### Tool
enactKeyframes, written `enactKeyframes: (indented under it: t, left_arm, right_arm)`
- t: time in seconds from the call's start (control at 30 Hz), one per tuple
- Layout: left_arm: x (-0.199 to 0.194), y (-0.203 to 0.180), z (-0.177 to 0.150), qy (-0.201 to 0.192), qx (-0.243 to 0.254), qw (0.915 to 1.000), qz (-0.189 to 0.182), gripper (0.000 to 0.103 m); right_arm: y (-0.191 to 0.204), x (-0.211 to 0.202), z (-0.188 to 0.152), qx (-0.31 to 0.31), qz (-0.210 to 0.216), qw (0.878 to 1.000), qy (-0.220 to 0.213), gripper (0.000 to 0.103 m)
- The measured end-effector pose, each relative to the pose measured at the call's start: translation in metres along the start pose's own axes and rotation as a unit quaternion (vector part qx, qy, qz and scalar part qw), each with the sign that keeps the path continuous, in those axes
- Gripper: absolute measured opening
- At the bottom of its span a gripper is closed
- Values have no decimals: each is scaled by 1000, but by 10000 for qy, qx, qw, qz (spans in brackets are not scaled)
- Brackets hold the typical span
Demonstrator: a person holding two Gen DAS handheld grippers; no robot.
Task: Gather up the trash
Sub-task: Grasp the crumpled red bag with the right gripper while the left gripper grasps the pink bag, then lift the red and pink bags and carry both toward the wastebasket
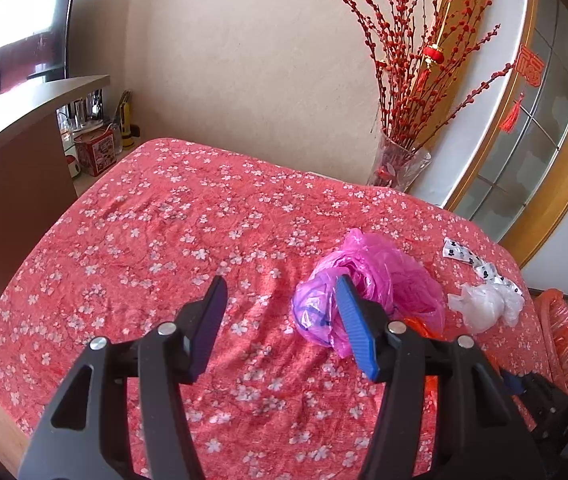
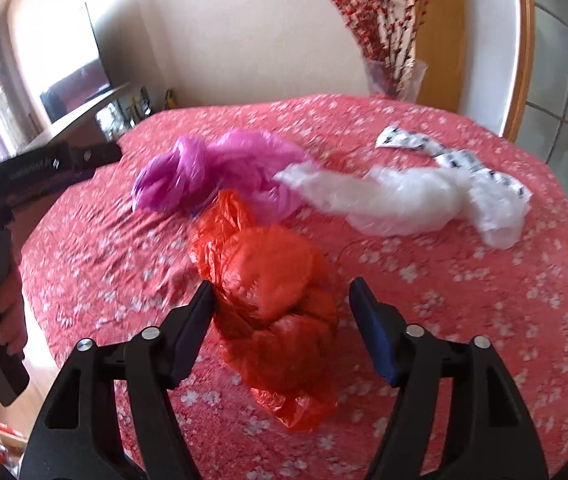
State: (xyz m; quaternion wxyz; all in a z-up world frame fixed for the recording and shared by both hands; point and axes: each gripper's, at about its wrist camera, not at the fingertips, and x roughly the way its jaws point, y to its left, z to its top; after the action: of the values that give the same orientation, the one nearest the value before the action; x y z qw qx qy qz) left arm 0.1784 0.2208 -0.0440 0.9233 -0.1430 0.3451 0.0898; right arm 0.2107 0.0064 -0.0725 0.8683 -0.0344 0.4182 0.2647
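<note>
Left gripper [image 1: 282, 294] jaws apart, empty, beside crumpled pink plastic bag [image 1: 380, 276]. Right gripper [image 2: 282, 294] jaws apart, straddling crumpled red plastic bag [image 2: 272, 292].

Two matching black plastic grippers: left gripper [image 1: 282, 320], right gripper [image 2: 282, 322]. Forked, triangular-cutout arms behind each claw, silver round screws [image 1: 167, 328] at the pivots, ribbed blue pads [image 1: 354, 330] lining the inner finger faces.
</note>
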Motion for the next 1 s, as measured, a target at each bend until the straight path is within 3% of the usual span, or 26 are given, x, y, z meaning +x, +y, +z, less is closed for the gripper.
enactKeyframes:
  t: [0.03,0.1,0.2,0.57,0.8,1.0]
  left_arm:
    - [1,-1,-1,13,13,10000,-1,57]
    - [2,-1,-1,33,31,10000,-5,57]
    - [5,-4,-1,77,33,10000,-31,57]
    - [26,-28,4,297,284,9988,-283,66]
    - [53,-46,6,547,543,9969,-142,76]
    - [80,-56,1,921,681,9934,56,77]
  right_arm:
    - [2,1,-2,-54,69,10000,37,49]
    - [3,1,-3,-86,168,9998,53,40]
    - [6,-6,-4,-181,146,9997,6,34]
    - [-30,-75,-5,-4,-114,9977,-661,33]
    - [-68,-103,-3,347,-481,9940,-924,33]
    - [-88,-105,-6,592,-631,9918,-942,33]
